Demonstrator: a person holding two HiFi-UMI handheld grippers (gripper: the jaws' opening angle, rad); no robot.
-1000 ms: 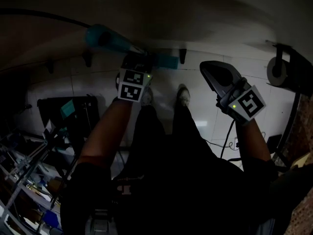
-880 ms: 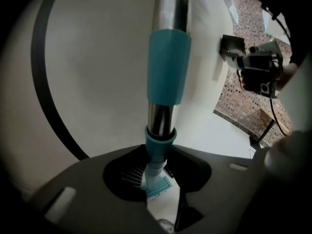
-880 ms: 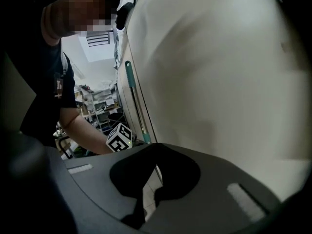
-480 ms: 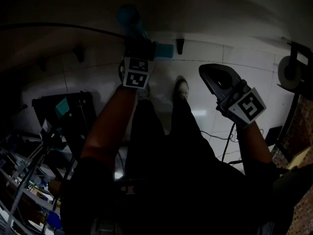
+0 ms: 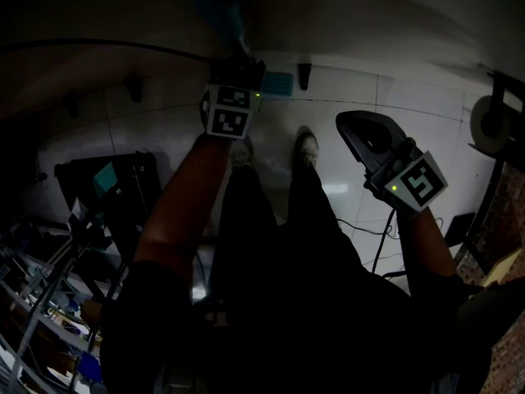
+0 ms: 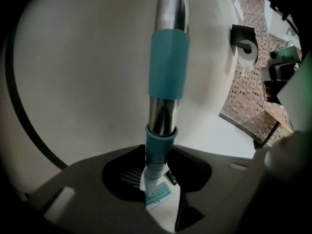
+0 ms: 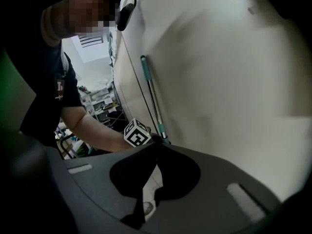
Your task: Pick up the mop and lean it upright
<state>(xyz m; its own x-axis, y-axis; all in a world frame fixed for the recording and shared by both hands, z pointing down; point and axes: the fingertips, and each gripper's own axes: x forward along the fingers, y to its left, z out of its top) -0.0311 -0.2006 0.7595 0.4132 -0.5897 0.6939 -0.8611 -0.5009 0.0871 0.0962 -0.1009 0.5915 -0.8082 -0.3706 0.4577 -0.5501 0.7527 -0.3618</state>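
Note:
The mop's shiny metal pole with its teal sleeve (image 6: 168,65) rises almost upright in front of a white wall in the left gripper view. My left gripper (image 6: 158,179) is shut on the pole's teal collar. In the head view the left gripper (image 5: 239,68) is held out far ahead, the teal handle (image 5: 220,6) runs blurred up from it, and another teal part of the mop (image 5: 277,83) shows just to its right. My right gripper (image 5: 346,123) hovers apart at the right, shut and holding nothing. In the right gripper view (image 7: 155,147) the mop pole (image 7: 152,99) stands against the wall.
A paper roll on a holder (image 5: 490,125) hangs at the right. A dark cart (image 5: 115,187) and cluttered shelves (image 5: 41,302) fill the left. A cable (image 5: 369,230) lies on the white tiled floor. The person's shoes (image 5: 305,148) stand near the wall base.
My left gripper has swung the mop handle from a slant toward the left up to nearly upright and has moved a little farther out. The right gripper has hardly moved.

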